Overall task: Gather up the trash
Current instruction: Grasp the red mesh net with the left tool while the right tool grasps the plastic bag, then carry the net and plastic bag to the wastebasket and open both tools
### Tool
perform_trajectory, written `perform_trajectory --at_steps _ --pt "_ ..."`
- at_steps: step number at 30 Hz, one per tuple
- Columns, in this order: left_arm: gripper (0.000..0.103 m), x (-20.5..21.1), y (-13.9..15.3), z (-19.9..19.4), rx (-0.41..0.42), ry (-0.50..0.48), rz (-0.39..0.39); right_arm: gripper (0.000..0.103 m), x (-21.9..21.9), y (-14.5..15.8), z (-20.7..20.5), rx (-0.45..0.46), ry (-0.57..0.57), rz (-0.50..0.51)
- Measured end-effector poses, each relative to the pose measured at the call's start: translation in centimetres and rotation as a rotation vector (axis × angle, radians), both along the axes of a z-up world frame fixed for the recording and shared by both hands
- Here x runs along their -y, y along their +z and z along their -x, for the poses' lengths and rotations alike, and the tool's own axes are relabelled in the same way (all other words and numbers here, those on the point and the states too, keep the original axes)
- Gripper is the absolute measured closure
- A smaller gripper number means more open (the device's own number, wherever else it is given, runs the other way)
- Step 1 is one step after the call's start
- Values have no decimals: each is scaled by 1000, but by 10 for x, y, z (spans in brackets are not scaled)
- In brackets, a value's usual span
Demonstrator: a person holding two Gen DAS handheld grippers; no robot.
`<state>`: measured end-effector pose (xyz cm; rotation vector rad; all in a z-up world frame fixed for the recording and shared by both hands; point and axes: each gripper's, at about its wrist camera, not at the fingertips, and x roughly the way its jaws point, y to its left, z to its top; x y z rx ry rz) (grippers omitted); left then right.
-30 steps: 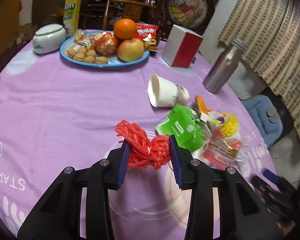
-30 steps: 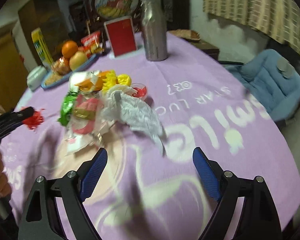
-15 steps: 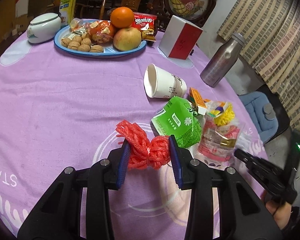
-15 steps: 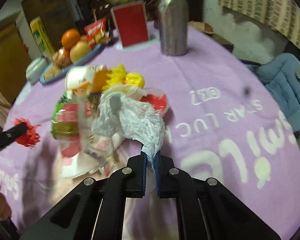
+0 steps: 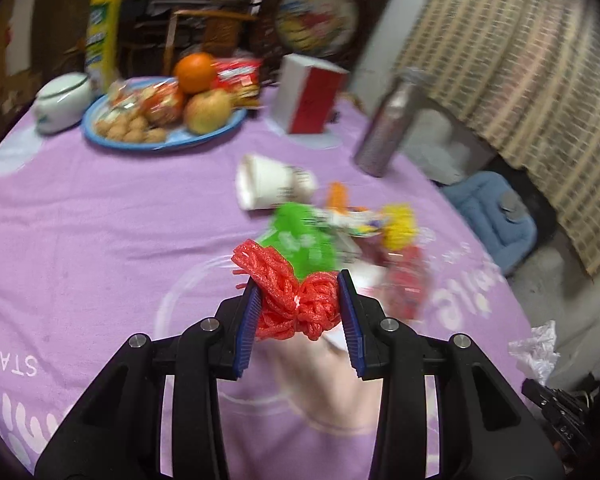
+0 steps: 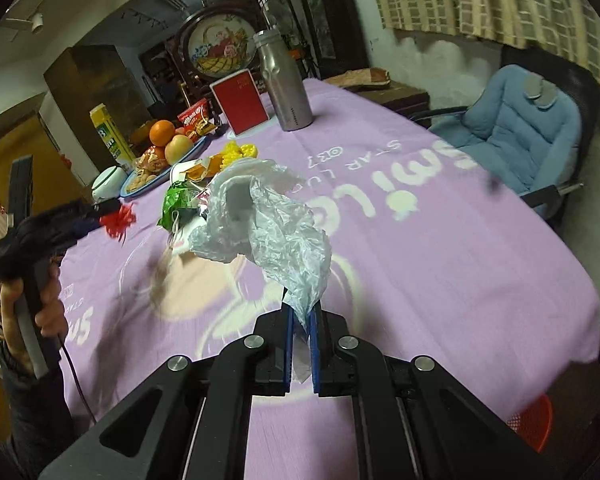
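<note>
Left wrist view: the left gripper (image 5: 300, 312) pinches a bunched red foam net (image 5: 288, 296) between its blue pads, held above the purple tablecloth (image 5: 100, 240) near the middle of the table. Just beyond the net lies a blurred heap of wrappers (image 5: 340, 236), green, yellow and red, and behind that a white paper cup (image 5: 272, 186) on its side. Toward the far edge stand a blue plate of fruit and nuts (image 5: 160, 120), a red and white box (image 5: 310, 98) and a steel bottle (image 5: 388, 124); a white lidded pot (image 5: 62, 100) sits at the far left edge.

In the right wrist view the right gripper (image 6: 301, 344) has its pads pressed nearly together on the twisted tail of a crumpled clear plastic bag (image 6: 268, 216), which billows upward, lifted off the cloth over the near half of the table. The heap of wrappers lies behind the bag, closer to the plate. The left gripper with its red net shows over the left edge of the table, apart from the bag. A blue padded chair (image 6: 528, 120) stands off the right edge, and a red basket (image 6: 530, 426) shows below the near right edge
</note>
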<state>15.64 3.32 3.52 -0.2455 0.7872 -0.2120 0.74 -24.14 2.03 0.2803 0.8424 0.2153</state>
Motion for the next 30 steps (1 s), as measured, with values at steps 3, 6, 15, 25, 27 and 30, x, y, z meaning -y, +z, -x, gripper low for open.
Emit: perform_trajectory --at_steps 3,6,15,25,27,30 --pt "65 23 7 12 4 -69 14 95 11 3 20 28 -13 14" --pt "65 62 15 30 12 -166 -16 95 26 2 36 39 -37 18" --pt "65 167 6 82 9 -395 -106 95 68 -13 74 48 -104 -33" --pt "65 257 -11 128 -7 -591 -161 96 127 -37 118 20 -217 -58" --pt "65 279 -17 138 -14 -635 -179 96 139 -44 128 12 -243 -62" --pt "65 306 -24 151 -25 -694 -195 96 159 -59 140 -17 -287 -68"
